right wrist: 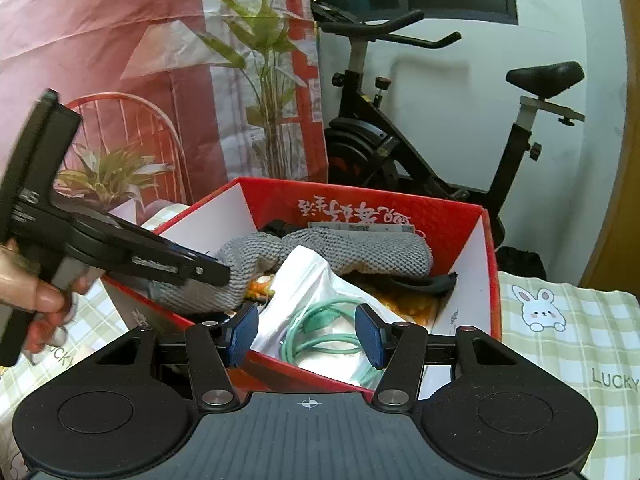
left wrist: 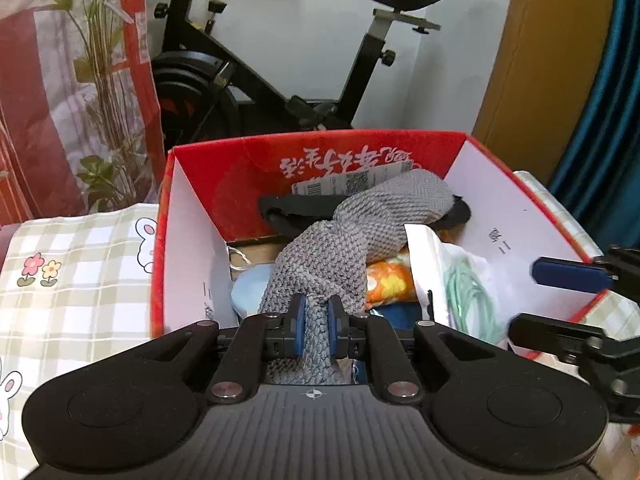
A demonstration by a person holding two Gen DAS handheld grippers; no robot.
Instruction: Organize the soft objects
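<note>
Behind the exercise bike (left wrist: 280, 80), our left gripper (left wrist: 316, 330) clamps the grey knit cloth (left wrist: 352, 232) at the red box's (left wrist: 320, 152) near edge; we should lower it in while the right gripper (right wrist: 306, 334), jaws apart, steadies nearby.

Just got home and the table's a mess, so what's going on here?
Someone is sorting soft things with a hand-held gripper in each hand. The left gripper is shut on a grey knitted cloth that drapes into the red box on the checked tablecloth. The right gripper is open at the box's near edge, over a white bag with a green cord, holding nothing.
</note>
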